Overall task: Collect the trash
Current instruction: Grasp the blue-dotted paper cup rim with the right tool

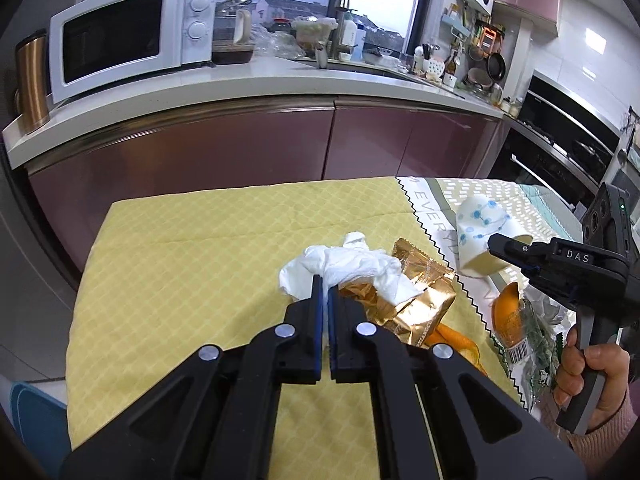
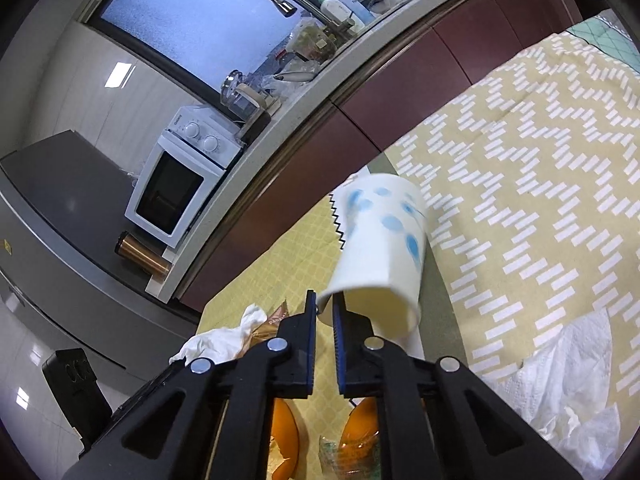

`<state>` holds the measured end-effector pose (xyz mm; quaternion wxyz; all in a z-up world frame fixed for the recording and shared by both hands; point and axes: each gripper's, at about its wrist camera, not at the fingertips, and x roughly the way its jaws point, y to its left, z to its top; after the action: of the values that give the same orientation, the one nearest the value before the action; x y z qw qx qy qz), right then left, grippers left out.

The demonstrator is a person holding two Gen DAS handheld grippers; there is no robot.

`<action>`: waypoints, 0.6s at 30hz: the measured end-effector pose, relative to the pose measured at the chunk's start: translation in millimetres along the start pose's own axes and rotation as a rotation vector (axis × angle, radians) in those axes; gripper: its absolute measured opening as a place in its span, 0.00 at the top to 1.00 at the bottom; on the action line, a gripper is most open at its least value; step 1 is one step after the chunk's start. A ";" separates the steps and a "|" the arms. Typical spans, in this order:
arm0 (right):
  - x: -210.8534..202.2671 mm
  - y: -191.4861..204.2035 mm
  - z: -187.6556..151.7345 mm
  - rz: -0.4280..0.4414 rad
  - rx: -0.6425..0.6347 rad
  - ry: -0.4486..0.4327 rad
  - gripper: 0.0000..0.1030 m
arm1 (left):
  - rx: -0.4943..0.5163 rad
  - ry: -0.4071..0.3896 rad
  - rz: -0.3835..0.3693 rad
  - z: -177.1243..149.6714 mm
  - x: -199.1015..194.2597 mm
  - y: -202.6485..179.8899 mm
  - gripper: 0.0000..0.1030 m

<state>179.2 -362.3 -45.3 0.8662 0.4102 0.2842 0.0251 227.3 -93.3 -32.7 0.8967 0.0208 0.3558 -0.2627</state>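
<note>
My left gripper is shut on a crumpled white tissue, which lies partly over a gold foil wrapper on the yellow cloth. My right gripper is shut on the rim of a crushed white paper cup with blue dots and holds it above the table. The cup and the right gripper also show in the left wrist view. Orange peel and a clear plastic wrapper with a barcode lie below the cup.
The table carries a yellow checked cloth and a zigzag-patterned cloth. Another white tissue lies on the right. A kitchen counter with a microwave and a sink runs behind the table.
</note>
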 end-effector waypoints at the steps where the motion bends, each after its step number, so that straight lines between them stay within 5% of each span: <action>1: -2.6 0.4 -0.9 0.004 -0.009 -0.001 0.95 | -0.007 -0.004 0.001 -1.8 -3.7 1.9 0.98; 18: -25.1 71.9 -32.7 0.146 -0.242 0.086 0.96 | -0.119 -0.100 0.047 -39.5 -89.5 45.7 0.98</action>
<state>155.0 -298.8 2.3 0.8923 0.3207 0.2854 0.1396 170.2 -4.2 -10.9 0.9188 -0.0372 0.3249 -0.2209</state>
